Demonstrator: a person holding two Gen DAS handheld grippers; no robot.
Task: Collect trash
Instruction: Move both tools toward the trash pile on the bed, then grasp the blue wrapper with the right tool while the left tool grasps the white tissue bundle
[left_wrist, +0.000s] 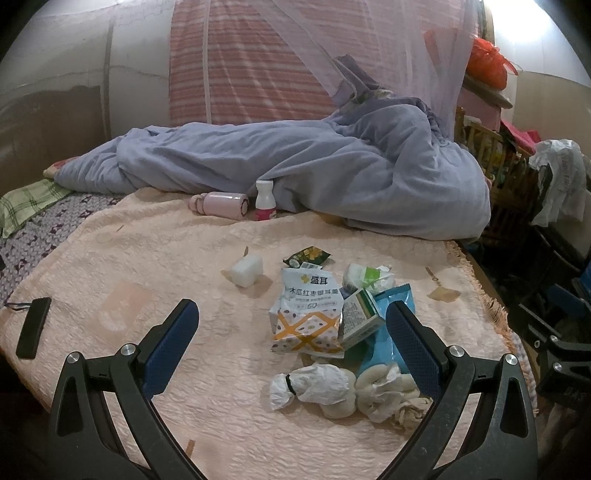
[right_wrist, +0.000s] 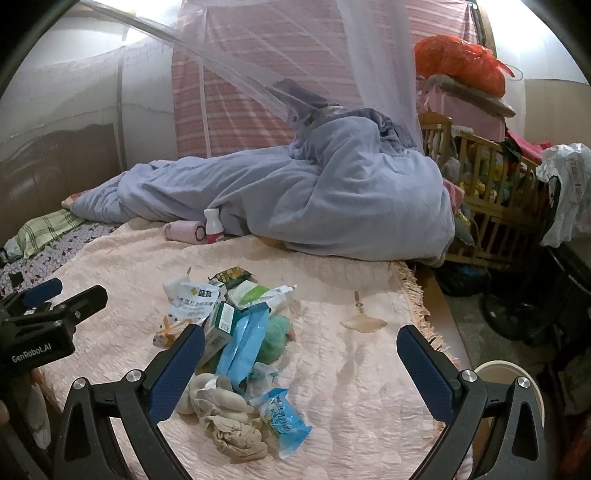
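Both grippers spread wide, empty — left gripper, right gripper. Trash pile on the pink bedspread, at 11 o'clock from the right gripper. Risk: loose wrappers slip or scatter — thin, overlapping, soft bedding underneath.

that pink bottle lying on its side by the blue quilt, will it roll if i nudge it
Probably: the pink bottle is a cylinder on its side, so it should roll. The soft bedspread may slow it, and the small white bottle beside it could tip.
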